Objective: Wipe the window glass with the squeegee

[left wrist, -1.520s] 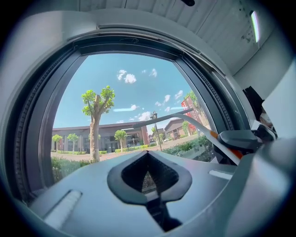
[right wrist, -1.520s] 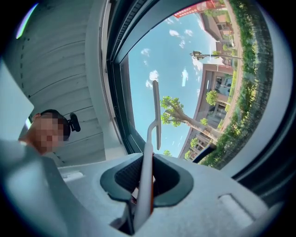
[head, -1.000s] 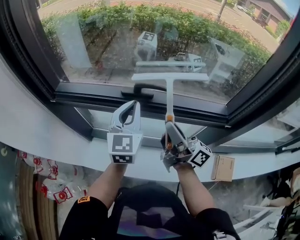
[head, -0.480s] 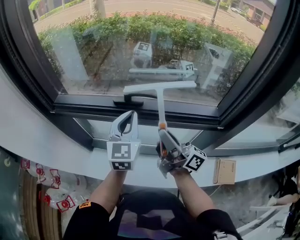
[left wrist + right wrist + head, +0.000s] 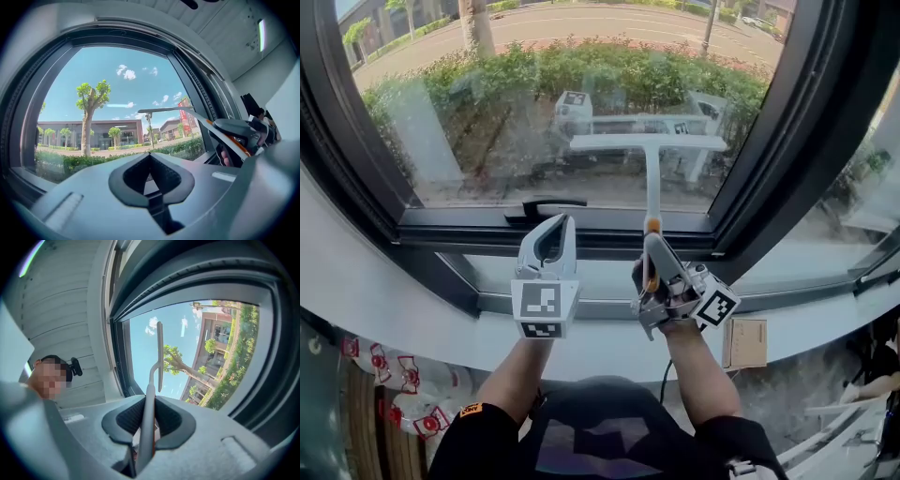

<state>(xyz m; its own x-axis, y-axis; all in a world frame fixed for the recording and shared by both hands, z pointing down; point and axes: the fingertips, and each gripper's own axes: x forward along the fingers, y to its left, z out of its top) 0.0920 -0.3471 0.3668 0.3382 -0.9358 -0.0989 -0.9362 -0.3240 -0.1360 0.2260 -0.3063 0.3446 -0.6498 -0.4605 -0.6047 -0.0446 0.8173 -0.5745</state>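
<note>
A white squeegee (image 5: pixel 647 142) stands upright before the window glass (image 5: pixel 487 103), its T-shaped blade level across the lower part of the pane, with its reflection just above. My right gripper (image 5: pixel 654 244) is shut on the squeegee's handle below the orange collar. In the right gripper view the handle (image 5: pixel 149 404) runs up between the pads to the blade (image 5: pixel 159 357). My left gripper (image 5: pixel 568 221) is shut with nothing in it and hovers over the sill, left of the squeegee. From the left gripper (image 5: pixel 150 157) the blade (image 5: pixel 168 110) shows to the right.
A black window handle (image 5: pixel 546 204) lies on the dark lower frame (image 5: pixel 441 225), just beyond the left gripper. The white sill (image 5: pixel 403 291) curves below. A small cardboard box (image 5: pixel 746 342) sits at the right, and red-and-white packaging (image 5: pixel 389 375) at the lower left.
The right gripper has carried the squeegee to the right and a little higher on the glass. The left gripper has stayed shut and in about the same place.
</note>
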